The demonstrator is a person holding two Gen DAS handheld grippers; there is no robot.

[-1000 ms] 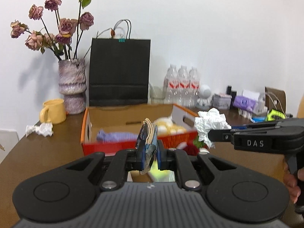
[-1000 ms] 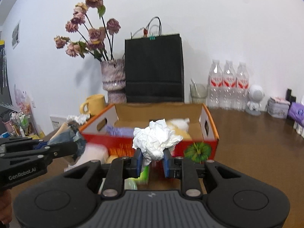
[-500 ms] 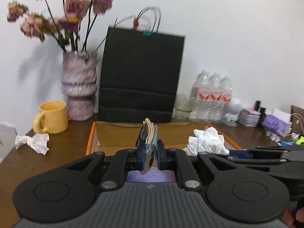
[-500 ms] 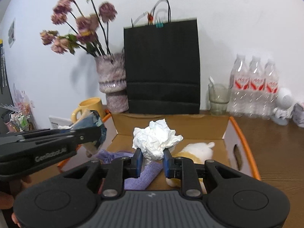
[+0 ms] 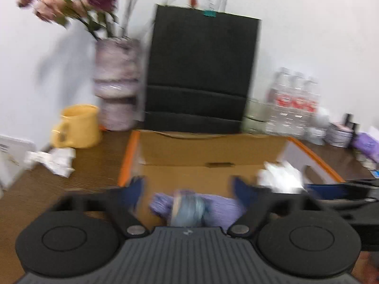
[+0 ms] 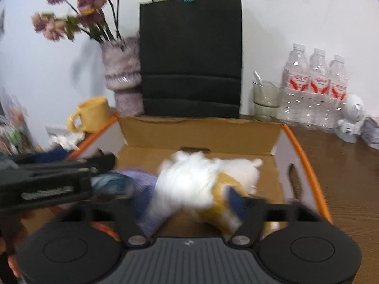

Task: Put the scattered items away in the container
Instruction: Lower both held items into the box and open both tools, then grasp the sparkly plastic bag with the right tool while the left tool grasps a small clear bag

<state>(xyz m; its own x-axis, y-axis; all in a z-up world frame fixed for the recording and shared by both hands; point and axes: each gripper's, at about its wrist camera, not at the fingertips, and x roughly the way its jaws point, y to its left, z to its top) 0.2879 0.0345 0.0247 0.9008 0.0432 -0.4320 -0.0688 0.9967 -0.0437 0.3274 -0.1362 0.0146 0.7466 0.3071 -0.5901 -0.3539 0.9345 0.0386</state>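
Both grippers hover over the orange-rimmed cardboard box (image 5: 213, 151) (image 6: 298, 146). My left gripper (image 5: 189, 190) is open, its blue pads spread wide; a blurred blue-grey packet (image 5: 188, 209) drops free between them onto a purple cloth (image 5: 222, 207) in the box. My right gripper (image 6: 189, 197) is open too; the crumpled white tissue (image 6: 187, 184) is blurred and loose between its fingers, above a white and yellow plush (image 6: 239, 172). The left gripper also shows in the right wrist view (image 6: 104, 163), and the tissue in the left wrist view (image 5: 279, 177).
A black paper bag (image 6: 189, 56), a vase of dried roses (image 6: 122, 71), a yellow mug (image 5: 78, 127), a glass (image 6: 265, 99) and water bottles (image 6: 315, 87) stand behind the box. A crumpled tissue (image 5: 54, 159) lies on the wooden table at left.
Both grippers have opened over the box. The packet has left the left gripper and the tissue has left the right gripper; both are falling into the box.
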